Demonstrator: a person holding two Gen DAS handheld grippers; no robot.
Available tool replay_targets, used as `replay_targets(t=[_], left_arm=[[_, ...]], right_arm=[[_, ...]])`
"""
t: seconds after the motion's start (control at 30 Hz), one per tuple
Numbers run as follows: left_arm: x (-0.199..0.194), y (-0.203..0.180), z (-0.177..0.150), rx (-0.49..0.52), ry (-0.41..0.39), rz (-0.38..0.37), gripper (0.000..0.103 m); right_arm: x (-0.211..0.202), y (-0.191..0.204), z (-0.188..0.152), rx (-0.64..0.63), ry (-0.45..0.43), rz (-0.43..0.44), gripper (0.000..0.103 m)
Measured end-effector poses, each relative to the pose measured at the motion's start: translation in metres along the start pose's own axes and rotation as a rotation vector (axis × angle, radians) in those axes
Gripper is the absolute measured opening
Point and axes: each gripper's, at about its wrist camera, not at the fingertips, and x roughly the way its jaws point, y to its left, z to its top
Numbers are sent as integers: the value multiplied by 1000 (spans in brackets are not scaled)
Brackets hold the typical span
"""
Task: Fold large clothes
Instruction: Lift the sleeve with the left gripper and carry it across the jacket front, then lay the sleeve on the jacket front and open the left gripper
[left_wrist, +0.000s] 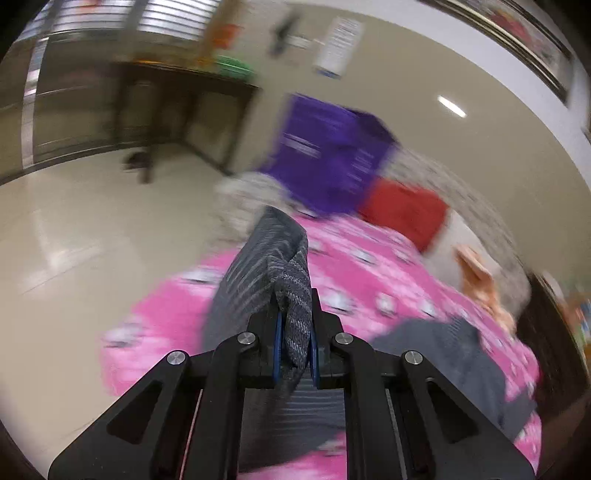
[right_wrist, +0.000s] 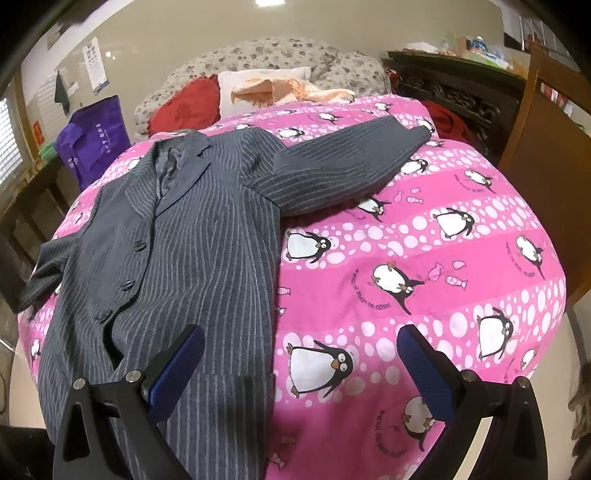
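While the left wrist view is smeared with blur, the left gripper (left_wrist: 295, 339) plainly has its blue pads clenched on a fold of the grey pinstriped jacket (left_wrist: 273, 266), the cloth rising ahead of the fingertips and draping down below them over the pink penguin bedcover (left_wrist: 369, 266). Beyond that claw, up and to its right, stand a purple bag (left_wrist: 328, 155) and a red cushion (left_wrist: 402, 210); a dark table (left_wrist: 177, 103) sits farther off to its left.

From the right wrist view, the jacket (right_wrist: 192, 236) lies spread face up on the bedcover (right_wrist: 424, 240), filling the space ahead and to the left of the right gripper (right_wrist: 301, 354). One sleeve (right_wrist: 343, 158) stretches away ahead of the claw, slanting to the right. That gripper is released, jaws wide apart and nothing between them; its left fingertip hangs above the jacket's lower front, its right one above bare bedcover. Far ahead are the red cushion (right_wrist: 184, 107), a peach cloth (right_wrist: 280, 90) and a spotted grey blanket (right_wrist: 277, 55); the purple bag (right_wrist: 92, 136) stands off to the left.
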Motion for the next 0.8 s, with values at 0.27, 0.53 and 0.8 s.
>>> replay_targets(t=[0.27,0.53,0.8], left_arm=[[99,-229,-47,329,146,-263,10],[130,-391,-183,556,352,-446,10],[118,-418,-273,694,479,-480,10]], right_arm=[[-21,-14,-13,-11,-19,-20,103],[-22,-36,-31,20,24,-24,103],[-15,-51,-35,56,54,-57,103]])
